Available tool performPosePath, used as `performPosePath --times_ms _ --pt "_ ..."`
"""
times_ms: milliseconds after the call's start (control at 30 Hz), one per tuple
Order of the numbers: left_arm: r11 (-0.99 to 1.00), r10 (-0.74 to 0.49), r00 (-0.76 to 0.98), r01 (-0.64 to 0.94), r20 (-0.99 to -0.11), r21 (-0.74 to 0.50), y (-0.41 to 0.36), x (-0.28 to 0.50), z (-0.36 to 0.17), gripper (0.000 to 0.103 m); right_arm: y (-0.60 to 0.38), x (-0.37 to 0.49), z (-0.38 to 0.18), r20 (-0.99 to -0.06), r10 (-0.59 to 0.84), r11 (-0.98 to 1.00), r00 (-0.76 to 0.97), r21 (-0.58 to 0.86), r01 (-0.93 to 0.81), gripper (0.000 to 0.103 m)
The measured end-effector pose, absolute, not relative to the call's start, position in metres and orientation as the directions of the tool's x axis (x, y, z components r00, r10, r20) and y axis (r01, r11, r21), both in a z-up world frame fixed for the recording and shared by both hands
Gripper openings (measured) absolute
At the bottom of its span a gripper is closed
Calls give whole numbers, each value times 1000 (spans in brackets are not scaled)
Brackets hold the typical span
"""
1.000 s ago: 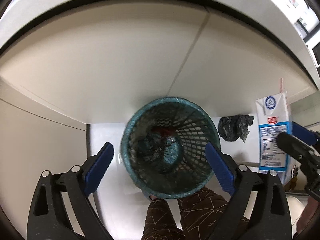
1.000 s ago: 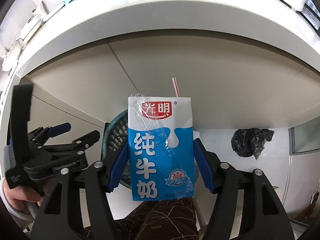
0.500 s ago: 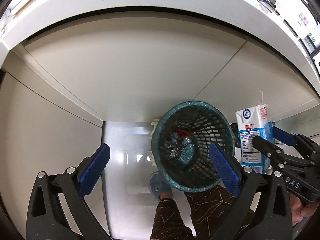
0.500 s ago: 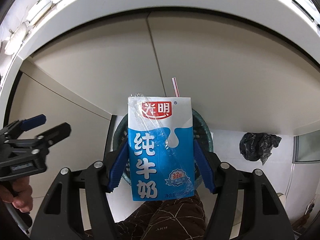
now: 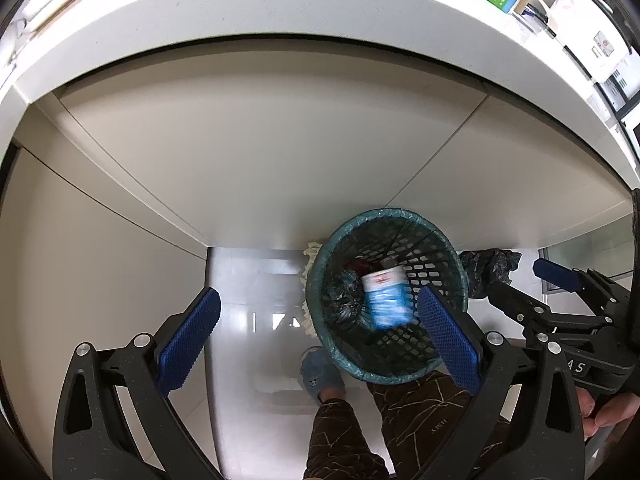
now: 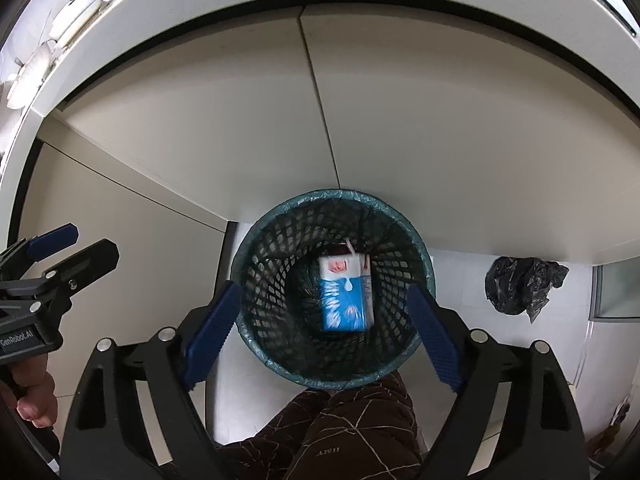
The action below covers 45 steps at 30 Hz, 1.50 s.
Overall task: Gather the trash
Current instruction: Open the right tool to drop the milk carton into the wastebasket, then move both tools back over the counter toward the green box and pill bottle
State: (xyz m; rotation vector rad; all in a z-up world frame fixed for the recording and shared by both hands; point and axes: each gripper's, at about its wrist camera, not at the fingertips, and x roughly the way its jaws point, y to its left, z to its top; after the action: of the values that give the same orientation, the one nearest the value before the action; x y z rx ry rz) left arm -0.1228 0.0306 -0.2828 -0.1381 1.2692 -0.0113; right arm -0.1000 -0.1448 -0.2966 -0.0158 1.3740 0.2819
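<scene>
Carton [image 6: 346, 296] now in basket [image 6: 280, 216]; right hand-held gripper [image 6: 320, 330] opening, empty

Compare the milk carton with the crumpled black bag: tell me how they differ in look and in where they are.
The milk carton is a blue and white box with flat sides; the black bag is a dark, shapeless crumpled wad. The milk carton is inside the mesh bin, motion-blurred; the black bag lies sharp on the pale floor outside it, to its right, apart from it. Neither is in a gripper.
</scene>
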Motion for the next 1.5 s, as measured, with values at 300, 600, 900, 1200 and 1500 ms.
performPosePath --times_ms 300,600,900,1200,1500 --pt "991 -83 333 -70 -939 -113 25 -125 -243 97 -165 -100 -238 -951 158 976 266 110 -189 95" --pt "990 -91 421 -56 -903 -126 27 -120 -177 97 -188 -100 -160 -912 103 986 398 41 -161 95" --pt "990 -104 502 -35 -859 -140 26 -105 -115 97 -202 -91 -100 -863 84 991 499 20 -133 95" --pt "988 -123 545 -12 -829 -154 11 -76 -66 97 -214 -67 -46 -817 78 993 571 11 -120 95" --pt "987 -113 538 -38 -835 -158 -10 -36 -47 97 -230 -20 -30 -788 89 989 610 -1 -145 95"
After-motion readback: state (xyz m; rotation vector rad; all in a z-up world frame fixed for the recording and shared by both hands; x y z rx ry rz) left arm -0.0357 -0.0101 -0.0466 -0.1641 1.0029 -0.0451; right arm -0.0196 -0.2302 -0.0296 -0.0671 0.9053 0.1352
